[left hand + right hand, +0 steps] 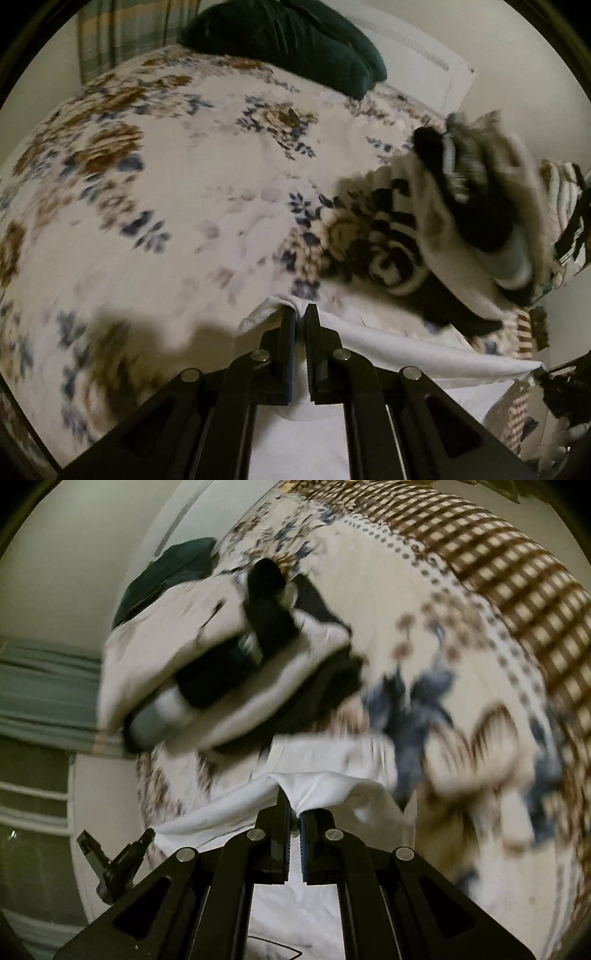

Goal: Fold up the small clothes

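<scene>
White cloth, a small garment (388,347), hangs stretched between the two pairs of tongs above the bed. The left tongs (300,314) are clamped together on one bunched edge of it, and the right tongs (291,806) pinch another bunched edge in the same way. In the right wrist view a thin black line drawing shows on the fabric low between the arms. Beneath lies a floral bedspread (166,184) in brown and blue on cream. A blurred pile of clothes (461,206), white, black and striped, sits on the bed just beyond the held garment. A dark green cushion (295,40) rests at the far edge, well apart from the pile. The bedspread's brown checked border (517,576) appears in the right wrist view.
</scene>
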`<action>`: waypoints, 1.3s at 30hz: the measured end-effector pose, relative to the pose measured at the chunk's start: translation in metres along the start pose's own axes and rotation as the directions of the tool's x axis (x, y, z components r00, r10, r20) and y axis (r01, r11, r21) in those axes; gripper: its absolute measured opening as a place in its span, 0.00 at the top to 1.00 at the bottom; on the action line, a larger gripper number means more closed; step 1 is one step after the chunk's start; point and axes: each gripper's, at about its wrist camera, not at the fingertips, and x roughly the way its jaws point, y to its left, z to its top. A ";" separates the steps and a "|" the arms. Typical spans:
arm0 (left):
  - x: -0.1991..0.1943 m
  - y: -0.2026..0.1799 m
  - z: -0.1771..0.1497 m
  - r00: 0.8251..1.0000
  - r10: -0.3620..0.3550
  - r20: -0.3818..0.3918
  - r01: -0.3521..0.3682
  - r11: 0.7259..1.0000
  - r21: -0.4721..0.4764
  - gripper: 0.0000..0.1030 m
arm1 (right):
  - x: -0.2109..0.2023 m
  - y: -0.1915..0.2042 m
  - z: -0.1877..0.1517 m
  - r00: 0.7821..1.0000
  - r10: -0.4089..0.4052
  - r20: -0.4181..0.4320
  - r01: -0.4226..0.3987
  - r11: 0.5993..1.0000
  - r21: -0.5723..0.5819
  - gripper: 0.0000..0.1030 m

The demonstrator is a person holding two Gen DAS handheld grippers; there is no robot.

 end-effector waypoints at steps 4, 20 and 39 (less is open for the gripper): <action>0.060 -0.002 0.021 0.997 0.032 -0.071 -0.032 0.999 0.000 0.96 | 0.048 -0.009 0.033 0.998 -0.068 -0.014 0.068 0.997 0.023 0.96; -0.022 0.094 -0.134 0.981 -0.005 -0.192 -0.064 0.934 -0.352 0.14 | -0.003 -0.048 -0.130 0.989 -0.151 -0.004 0.149 0.970 0.193 0.19; 0.005 0.058 -0.165 0.995 -0.044 -0.086 0.003 0.904 -0.428 0.97 | 0.061 -0.097 -0.173 0.994 0.052 0.098 -0.089 0.906 0.415 0.91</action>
